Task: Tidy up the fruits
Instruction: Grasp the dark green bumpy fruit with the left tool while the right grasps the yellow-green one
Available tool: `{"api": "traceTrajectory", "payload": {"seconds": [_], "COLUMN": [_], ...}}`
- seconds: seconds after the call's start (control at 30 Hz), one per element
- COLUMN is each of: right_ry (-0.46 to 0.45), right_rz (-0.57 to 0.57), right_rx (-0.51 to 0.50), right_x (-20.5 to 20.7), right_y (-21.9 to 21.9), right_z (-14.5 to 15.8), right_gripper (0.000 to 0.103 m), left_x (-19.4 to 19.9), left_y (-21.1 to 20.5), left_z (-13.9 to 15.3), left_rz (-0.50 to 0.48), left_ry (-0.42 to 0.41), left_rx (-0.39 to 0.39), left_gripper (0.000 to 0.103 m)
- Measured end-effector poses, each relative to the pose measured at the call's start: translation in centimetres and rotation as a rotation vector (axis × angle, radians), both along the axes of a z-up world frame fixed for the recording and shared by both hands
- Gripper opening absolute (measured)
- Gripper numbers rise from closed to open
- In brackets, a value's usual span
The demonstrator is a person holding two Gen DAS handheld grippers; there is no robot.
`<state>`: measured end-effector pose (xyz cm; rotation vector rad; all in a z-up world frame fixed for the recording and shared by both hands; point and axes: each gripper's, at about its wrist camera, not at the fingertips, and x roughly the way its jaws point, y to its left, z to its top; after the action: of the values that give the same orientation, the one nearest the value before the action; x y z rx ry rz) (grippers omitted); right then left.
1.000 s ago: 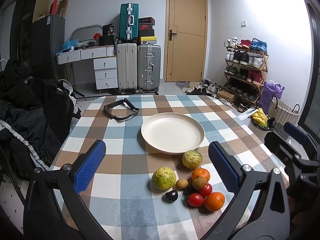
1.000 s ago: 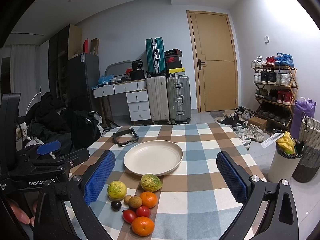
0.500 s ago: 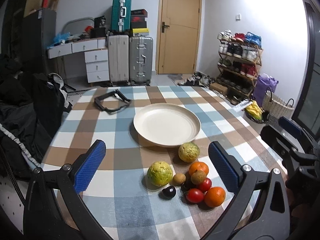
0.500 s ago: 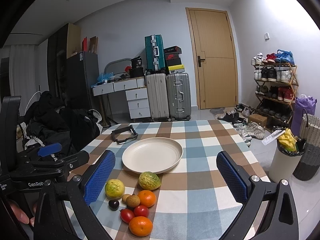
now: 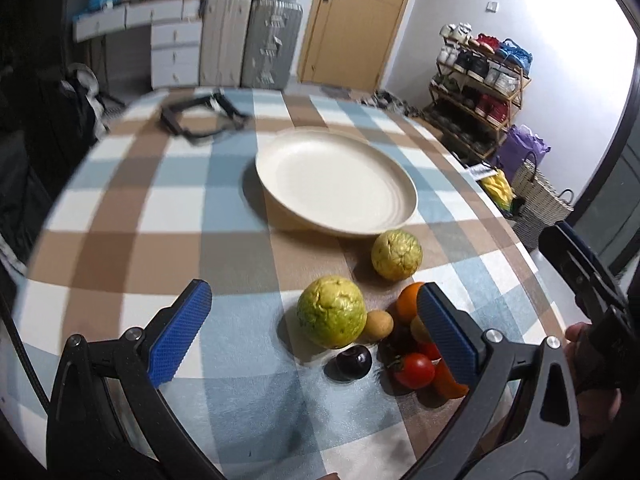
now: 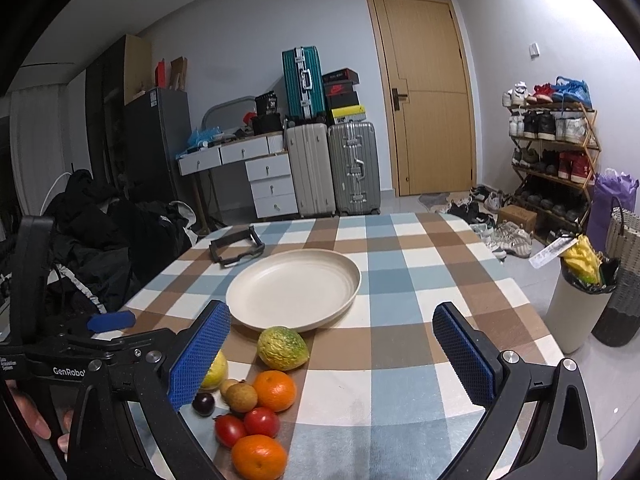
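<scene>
A cream plate [image 5: 336,184] [image 6: 294,288] lies empty mid-table. Near its front edge sit two green-yellow guavas [image 5: 332,317] [image 5: 396,255]; in the right wrist view one guava [image 6: 282,348] is in the open, the other is partly behind my finger. Beside them lie a dark plum [image 5: 353,362] [image 6: 203,403], two tomatoes [image 5: 414,370] [image 6: 261,421], two oranges [image 6: 274,390] [image 6: 259,456] and small brown fruits [image 5: 379,324] [image 6: 241,396]. My left gripper [image 5: 312,332] is open, low over the nearer guava. My right gripper [image 6: 332,352] is open and empty, above the table.
A black frame-like object [image 5: 200,118] [image 6: 237,247] lies at the table's far left. The table wears a checked cloth [image 5: 168,208]. Suitcases [image 6: 332,168], a desk, a shoe rack [image 6: 552,160] and a bin [image 6: 580,308] stand beyond the table.
My left gripper has tilted down and moved forward towards the fruit pile; the fruits look much nearer. The right gripper has barely moved. Both stay open.
</scene>
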<state>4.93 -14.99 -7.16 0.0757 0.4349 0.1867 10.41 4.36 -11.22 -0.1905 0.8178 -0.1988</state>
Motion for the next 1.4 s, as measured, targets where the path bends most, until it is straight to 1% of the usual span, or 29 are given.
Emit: {"api": "traceTrajectory", "payload": {"seconds": [0.2,0.3,0.33,0.4,0.43,0.47,0.5,0.53,0.57,0.6,0.67,0.73,0.8,0.9,1.07,1.2,1.37,1.4], "right_ry": [0.047,0.067,0.071,0.084,0.089,0.095,0.101,0.107,0.112,0.119,0.131,0.145,0.155,0.191,0.288,0.339,0.413,0.425], "right_rz": [0.003,0.005,0.006,0.008,0.010,0.013,0.014,0.015,0.017,0.020,0.027,0.037,0.051,0.097,0.142,0.175,0.208,0.209], "right_rx": [0.015,0.017,0.017,0.019,0.021,0.023,0.024,0.026,0.028,0.030,0.032,0.034,0.040,0.069,0.103,0.110,0.116,0.115], "right_x": [1.9,2.7,2.9,3.3,3.5,3.8,4.0,4.2,4.3,4.5,4.7,4.8,5.1,5.6,7.3,8.5,10.2,10.3], "right_y": [-0.2,-0.3,-0.3,-0.3,-0.3,-0.3,-0.3,-0.4,-0.3,-0.3,-0.3,-0.1,0.0,0.3,1.3,2.2,3.3,3.5], "right_z": [-1.6,-2.2,-2.4,-2.7,-2.8,-3.0,-3.1,-3.2,-3.3,-3.4,-3.6,-3.7,-3.9,-4.1,-5.2,-6.0,-7.2,-7.3], "right_gripper": [0.103,0.103,0.103,0.103,0.103,0.103,0.103,0.103,0.103,0.103,0.103,0.103,0.103,0.103,0.103,0.102,0.093,0.089], "left_x": [2.9,3.7,4.1,4.4,4.6,4.8,5.0,5.2,5.5,5.5,6.0,6.2,6.5,6.4,6.3,6.2,6.1,6.1], "left_y": [0.7,0.4,0.5,0.5,0.5,0.4,0.3,0.4,0.5,0.6,1.0,1.0,1.0,1.2,2.1,3.1,4.2,4.4], "left_z": [-2.7,-3.5,-3.8,-4.2,-4.4,-4.6,-4.8,-5.0,-5.4,-5.6,-5.8,-5.9,-6.0,-6.1,-6.0,-5.7,-5.1,-4.9], "left_rz": [-0.055,-0.071,-0.079,-0.094,-0.101,-0.111,-0.117,-0.126,-0.138,-0.143,-0.156,-0.161,-0.171,-0.171,-0.162,-0.152,-0.143,-0.142], "left_ry": [0.101,0.129,0.140,0.163,0.172,0.181,0.190,0.201,0.219,0.230,0.231,0.235,0.233,0.230,0.224,0.213,0.200,0.196], "left_rx": [-0.091,-0.108,-0.120,-0.145,-0.153,-0.159,-0.163,-0.171,-0.195,-0.216,-0.241,-0.267,-0.273,-0.296,-0.329,-0.348,-0.359,-0.360], "left_gripper": [0.102,0.100,0.097,0.090,0.085,0.074,0.068,0.059,0.052,0.051,0.044,0.044,0.044,0.044,0.044,0.044,0.044,0.044]}}
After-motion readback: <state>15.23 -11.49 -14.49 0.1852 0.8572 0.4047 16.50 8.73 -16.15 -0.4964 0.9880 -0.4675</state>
